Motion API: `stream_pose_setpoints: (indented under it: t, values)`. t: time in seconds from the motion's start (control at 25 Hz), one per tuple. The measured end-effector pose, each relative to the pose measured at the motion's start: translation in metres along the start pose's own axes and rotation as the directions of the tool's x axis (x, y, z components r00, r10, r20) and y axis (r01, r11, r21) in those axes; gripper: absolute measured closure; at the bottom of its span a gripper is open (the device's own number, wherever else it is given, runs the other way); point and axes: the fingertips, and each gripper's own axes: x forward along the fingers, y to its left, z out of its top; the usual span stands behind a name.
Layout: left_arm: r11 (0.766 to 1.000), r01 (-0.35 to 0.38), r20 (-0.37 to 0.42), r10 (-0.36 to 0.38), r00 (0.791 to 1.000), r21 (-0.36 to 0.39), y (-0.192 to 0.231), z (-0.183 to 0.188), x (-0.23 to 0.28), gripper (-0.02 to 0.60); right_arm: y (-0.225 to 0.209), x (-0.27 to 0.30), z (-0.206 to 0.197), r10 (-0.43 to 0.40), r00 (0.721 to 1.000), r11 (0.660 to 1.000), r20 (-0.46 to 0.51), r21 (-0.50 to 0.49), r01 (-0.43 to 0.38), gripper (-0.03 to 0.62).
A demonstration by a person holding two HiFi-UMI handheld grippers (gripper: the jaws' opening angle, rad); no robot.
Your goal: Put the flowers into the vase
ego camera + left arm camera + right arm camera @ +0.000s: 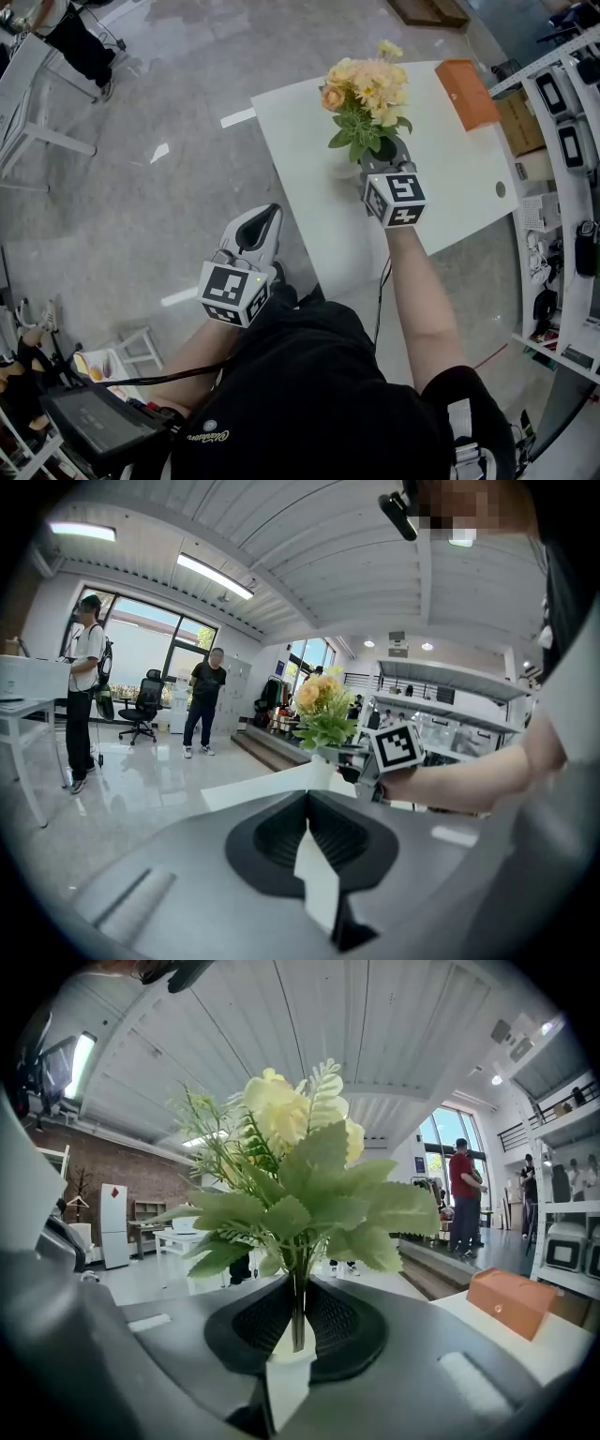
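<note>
A bunch of peach and yellow flowers [367,89] with green leaves stands upright over the white table [309,197]. My right gripper [382,152] is shut on its stems just under the leaves. In the right gripper view the stems [298,1312] run down between the pads into the mouth of a white vase [289,1372]. The left gripper view shows the flowers [323,705] and the vase [321,771] from the side. My left gripper [272,212] hangs off the table's near-left corner, over the floor, shut with nothing in it [307,801].
An orange box [466,92] lies at the table's far right corner. Shelving with equipment [562,122] and a cardboard box [520,122] stand to the right. Two people [202,700] stand far off across the grey floor.
</note>
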Motion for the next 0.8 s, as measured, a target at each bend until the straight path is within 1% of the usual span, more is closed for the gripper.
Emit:
stream_pose_setpoints:
  t: [0.28,0.56,0.68,0.8]
  values:
    - [1.0,-0.001,0.008,0.001,1.0,0.004,-0.001,0.005,0.002,0.574,0.0,-0.001,0.001,0.002,1.0,1.0,-0.009,-0.025,-0.002,0.545]
    - [1.0,-0.002,0.009,0.002,1.0,0.002,-0.001,0.003,0.003,0.574,0.003,0.001,-0.006,0.007,0.996,0.994,-0.091,-0.106,-0.017,0.533]
    - [1.0,0.0,0.016,0.0,1.0,0.001,0.0,0.005,0.001,0.574,0.004,0.0,-0.011,0.003,0.992,0.994,-0.126,-0.109,-0.017,0.526]
    - [1.0,0.001,0.021,-0.001,1.0,0.001,-0.001,0.006,0.002,0.574,0.0,0.001,-0.011,-0.001,0.99,0.993,-0.143,-0.117,-0.016,0.513]
